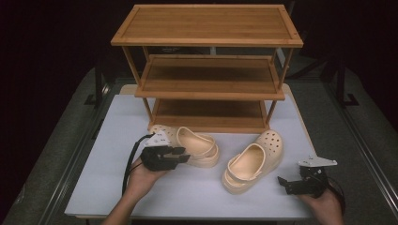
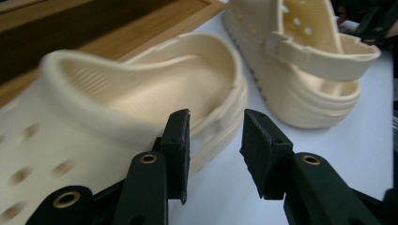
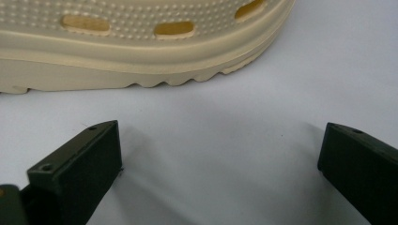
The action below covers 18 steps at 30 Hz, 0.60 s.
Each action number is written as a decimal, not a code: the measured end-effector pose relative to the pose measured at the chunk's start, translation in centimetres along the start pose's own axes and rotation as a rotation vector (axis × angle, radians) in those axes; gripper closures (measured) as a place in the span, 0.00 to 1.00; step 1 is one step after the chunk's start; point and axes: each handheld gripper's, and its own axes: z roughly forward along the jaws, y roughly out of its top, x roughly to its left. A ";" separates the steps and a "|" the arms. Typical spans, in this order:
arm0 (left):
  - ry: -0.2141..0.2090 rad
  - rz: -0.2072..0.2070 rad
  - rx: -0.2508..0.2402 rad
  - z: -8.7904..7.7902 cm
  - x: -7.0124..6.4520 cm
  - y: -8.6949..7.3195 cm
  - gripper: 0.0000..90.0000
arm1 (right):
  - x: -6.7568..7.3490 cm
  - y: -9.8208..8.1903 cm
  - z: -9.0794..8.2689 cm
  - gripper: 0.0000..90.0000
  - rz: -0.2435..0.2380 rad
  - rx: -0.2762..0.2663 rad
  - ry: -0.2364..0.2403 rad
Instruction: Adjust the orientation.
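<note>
White counter [image 1: 108, 136] under a pool of overhead light; everything beyond it falls off into near-black. Three-tier wooden shelf rack [image 1: 206, 23] stands at the counter's 12 o'clock edge, all tiers bare. Grey floor [image 1: 56, 140] flanks the counter at 3 and 9 o'clock, with dark stand legs [image 1: 96, 84] at 10 o'clock.

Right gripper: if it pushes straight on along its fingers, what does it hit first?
Probably the sole edge of the right-hand clog. The right gripper stands open over bare white tabletop, nothing between; the gap's depth is unclear.
</note>
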 end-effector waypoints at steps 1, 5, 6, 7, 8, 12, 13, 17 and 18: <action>-0.012 0.005 0.000 0.4 -0.2 0.2 0.69 | 0.0 0.0 0.0 0.00 0.000 0.000 0.000; -0.049 0.033 0.011 2.1 -1.2 1.1 0.69 | 0.0 0.0 0.0 0.00 0.001 -0.002 0.000; -0.056 0.040 0.015 2.6 -1.5 1.3 0.69 | 0.0 0.0 0.0 0.00 0.001 -0.002 0.000; -0.065 0.051 0.022 3.2 -1.7 1.5 0.69 | 0.0 0.0 0.0 0.00 0.001 -0.002 0.000; -0.070 0.049 0.025 3.7 -2.0 1.6 0.69 | 0.0 0.0 0.0 0.00 0.001 -0.002 0.000; -0.085 0.065 0.042 5.3 -2.3 1.9 0.70 | 0.0 0.0 0.0 0.00 0.001 -0.002 0.000; -0.084 0.064 0.034 5.7 -2.3 2.0 0.70 | 0.0 0.0 0.0 0.00 0.001 -0.002 0.000; -0.085 0.062 0.025 6.2 -2.2 2.3 0.71 | 0.0 0.0 0.0 0.00 0.001 -0.002 0.000; -0.084 0.057 0.023 6.2 -2.3 2.4 0.71 | 0.0 0.0 0.0 0.00 0.001 -0.002 0.000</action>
